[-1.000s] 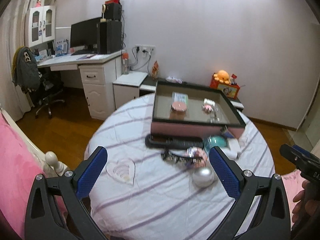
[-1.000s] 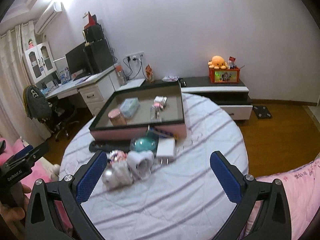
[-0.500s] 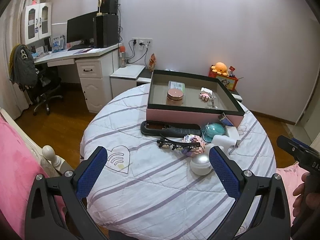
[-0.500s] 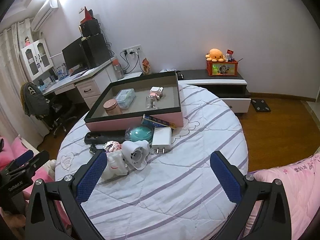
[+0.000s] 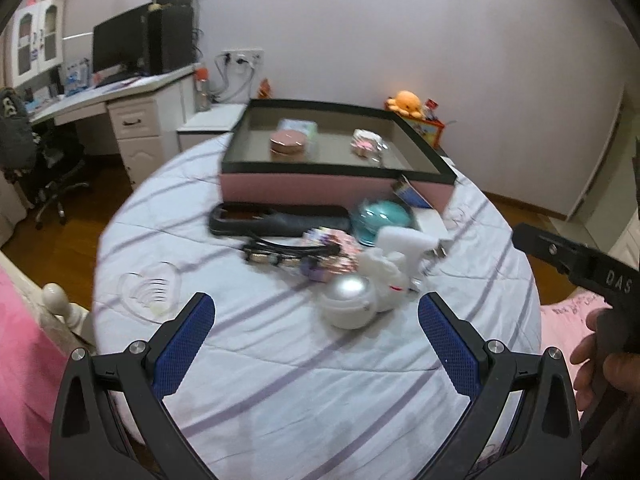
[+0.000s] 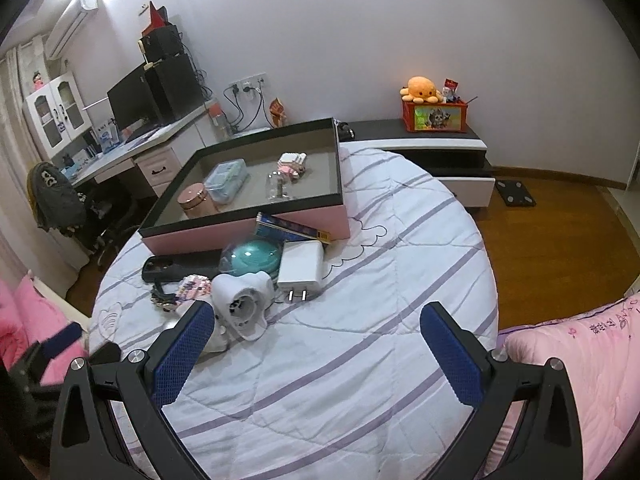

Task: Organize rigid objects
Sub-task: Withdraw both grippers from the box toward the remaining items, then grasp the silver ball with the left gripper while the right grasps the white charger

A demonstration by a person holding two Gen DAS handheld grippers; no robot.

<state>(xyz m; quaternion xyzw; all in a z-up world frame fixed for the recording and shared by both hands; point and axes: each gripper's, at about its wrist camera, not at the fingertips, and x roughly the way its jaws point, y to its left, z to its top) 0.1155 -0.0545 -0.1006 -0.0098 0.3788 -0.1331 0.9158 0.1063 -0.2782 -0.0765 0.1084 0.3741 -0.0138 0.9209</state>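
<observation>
Pink-sided, black-rimmed tray [image 6: 256, 230] beside cluttered small objects [image 6: 256, 276]

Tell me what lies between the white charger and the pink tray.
In the right wrist view, a blue booklet-like item lies between the white charger and the pink tray, leaning against the tray's front wall.

- Bedspread [image 6: 360, 360]: white with lilac stripes.
- Tray [image 6: 248, 226]: pink walls, black rim, grey floor.
- Dome [image 6: 250, 258] at its 6 o'clock: teal.
- Charger [image 6: 302, 270]: white.
- Gripper pads [image 6: 180, 356]: blue, dotted.
</observation>
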